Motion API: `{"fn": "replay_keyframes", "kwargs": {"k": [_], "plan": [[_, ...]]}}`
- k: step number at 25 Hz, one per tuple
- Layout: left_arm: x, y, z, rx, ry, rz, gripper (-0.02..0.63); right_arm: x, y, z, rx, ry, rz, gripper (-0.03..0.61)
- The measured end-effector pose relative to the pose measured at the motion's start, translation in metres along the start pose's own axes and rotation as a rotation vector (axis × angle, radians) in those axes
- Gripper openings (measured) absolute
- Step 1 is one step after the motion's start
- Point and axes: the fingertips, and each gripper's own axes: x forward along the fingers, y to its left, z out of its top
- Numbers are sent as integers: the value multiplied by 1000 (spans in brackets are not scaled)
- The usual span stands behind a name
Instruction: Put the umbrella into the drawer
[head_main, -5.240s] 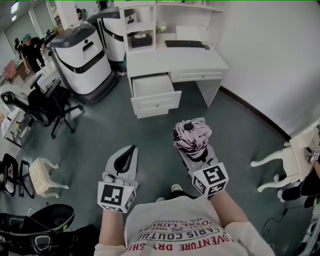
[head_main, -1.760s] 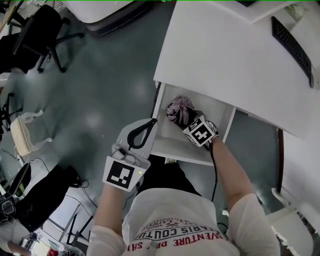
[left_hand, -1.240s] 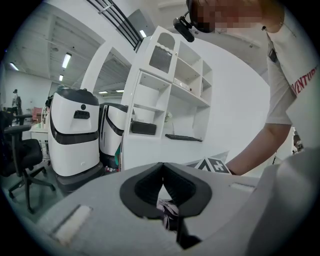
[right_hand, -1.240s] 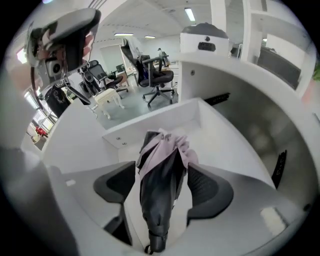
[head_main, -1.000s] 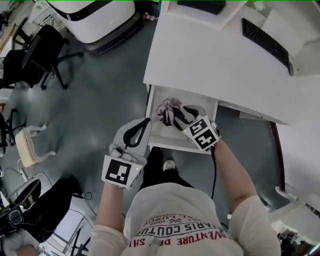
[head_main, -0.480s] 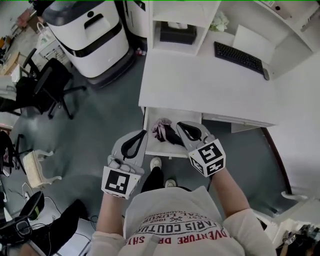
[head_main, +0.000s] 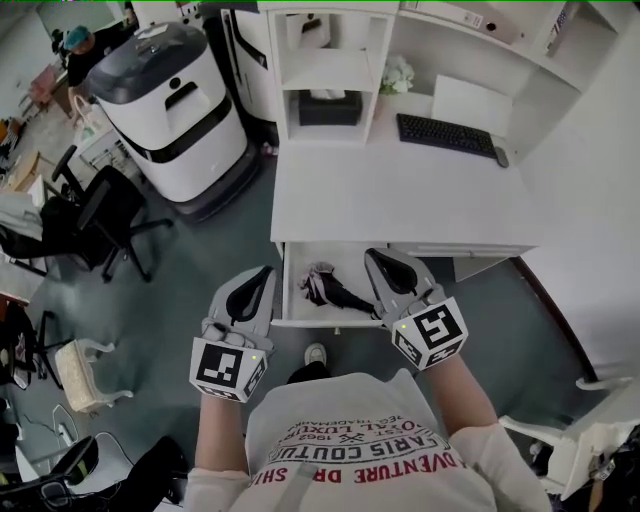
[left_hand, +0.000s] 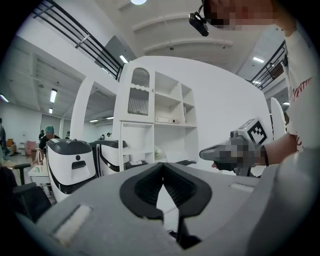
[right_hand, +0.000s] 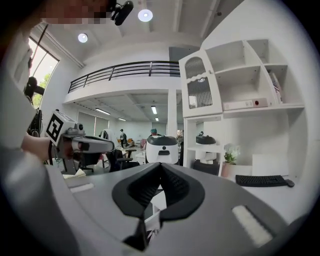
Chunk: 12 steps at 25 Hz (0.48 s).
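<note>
The folded pink and black umbrella (head_main: 326, 288) lies inside the open white drawer (head_main: 290, 316) of the desk (head_main: 400, 205). My left gripper (head_main: 256, 279) hovers above the drawer's left front corner, jaws shut and empty. My right gripper (head_main: 378, 262) hangs above the drawer's right side, also shut with nothing between its tips. Both point level toward the desk. In the left gripper view my left gripper (left_hand: 163, 166) is closed, and the right one (left_hand: 206, 153) shows to its right. In the right gripper view my right gripper (right_hand: 160, 166) is closed too.
A keyboard (head_main: 447, 135) and a tissue box (head_main: 328, 106) sit on the desk under white shelves (head_main: 325, 60). A large white and black machine (head_main: 180, 110) stands to the left, with black office chairs (head_main: 95, 225) and a small white stool (head_main: 82, 375) nearby.
The right gripper let go of the umbrella in the drawer, closed and rose. Both grippers lifted away from the drawer, and the head view pulled back to show the whole desk.
</note>
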Motion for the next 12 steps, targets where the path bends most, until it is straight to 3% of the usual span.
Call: {"fn": "replay_keyframes", "kwargs": {"k": [12], "plan": [[-4, -12, 18, 37, -38, -23, 5, -13, 4, 10, -8, -43, -37, -1]]}}
